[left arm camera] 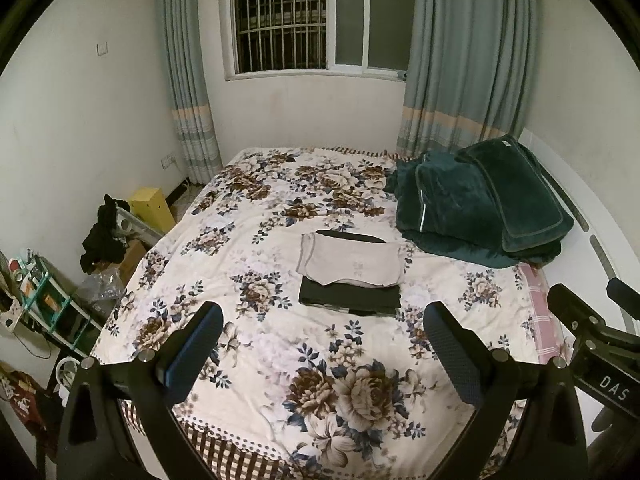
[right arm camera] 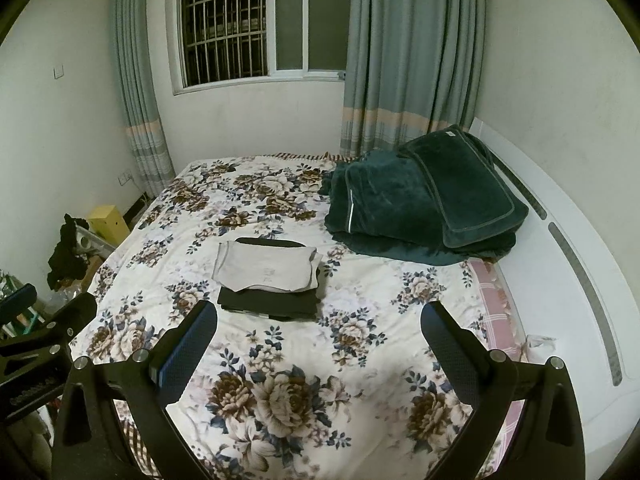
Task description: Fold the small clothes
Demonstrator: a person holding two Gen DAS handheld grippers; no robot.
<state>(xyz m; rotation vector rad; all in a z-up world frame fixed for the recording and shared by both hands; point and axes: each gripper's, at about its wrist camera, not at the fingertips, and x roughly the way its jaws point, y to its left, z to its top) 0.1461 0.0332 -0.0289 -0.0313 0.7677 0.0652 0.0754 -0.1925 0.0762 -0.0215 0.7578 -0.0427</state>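
Observation:
A folded light grey garment lies on top of a stack of folded dark clothes in the middle of the floral bed cover. The stack also shows in the right wrist view, grey piece over dark pieces. My left gripper is open and empty, held above the near part of the bed, short of the stack. My right gripper is open and empty too, beside the left one and to the right of the stack. Part of the right gripper shows at the left view's right edge.
A heap of dark green blankets lies at the far right of the bed by the white headboard. Left of the bed stand a yellow box, black clothes and a cluttered shelf. Curtains and a window are behind.

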